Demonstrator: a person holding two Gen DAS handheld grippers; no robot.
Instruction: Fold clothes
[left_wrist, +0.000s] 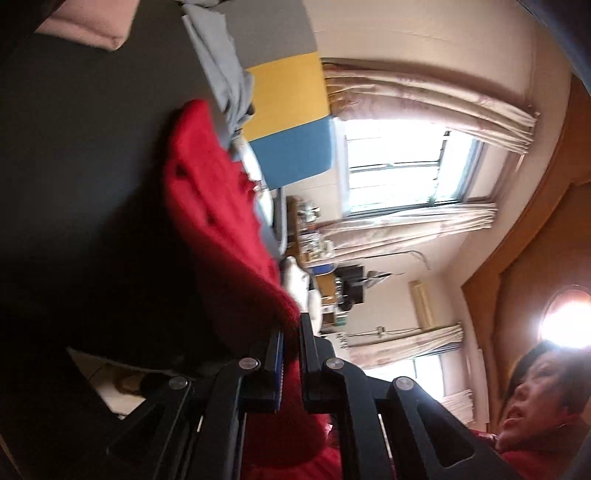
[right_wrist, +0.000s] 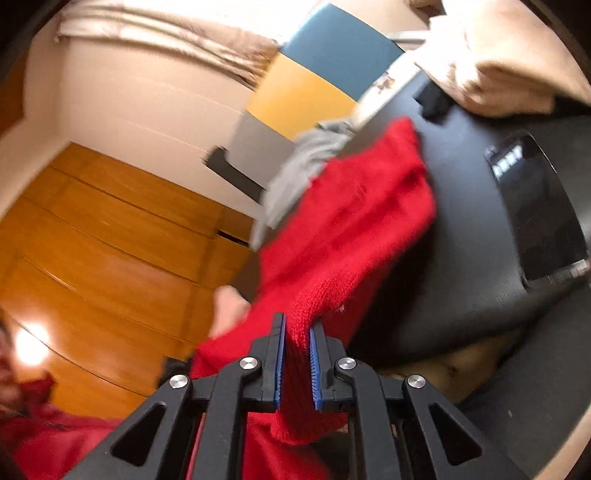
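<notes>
A red knit garment (left_wrist: 207, 206) hangs lifted above the dark table (left_wrist: 74, 147). My left gripper (left_wrist: 291, 325) is shut on one edge of it. In the right wrist view the same red garment (right_wrist: 351, 221) stretches from my right gripper (right_wrist: 297, 325), which is shut on another edge, out over the dark table (right_wrist: 472, 192). Both views are tilted sideways. The cloth bunches below each pair of jaws.
A grey garment (left_wrist: 225, 77) lies beyond the red one, and it shows in the right wrist view (right_wrist: 295, 166). A beige folded cloth (right_wrist: 498, 62) and a phone (right_wrist: 535, 206) lie on the table. A pink cloth (left_wrist: 85, 26) sits at the far corner. A person (left_wrist: 535, 398) is close by.
</notes>
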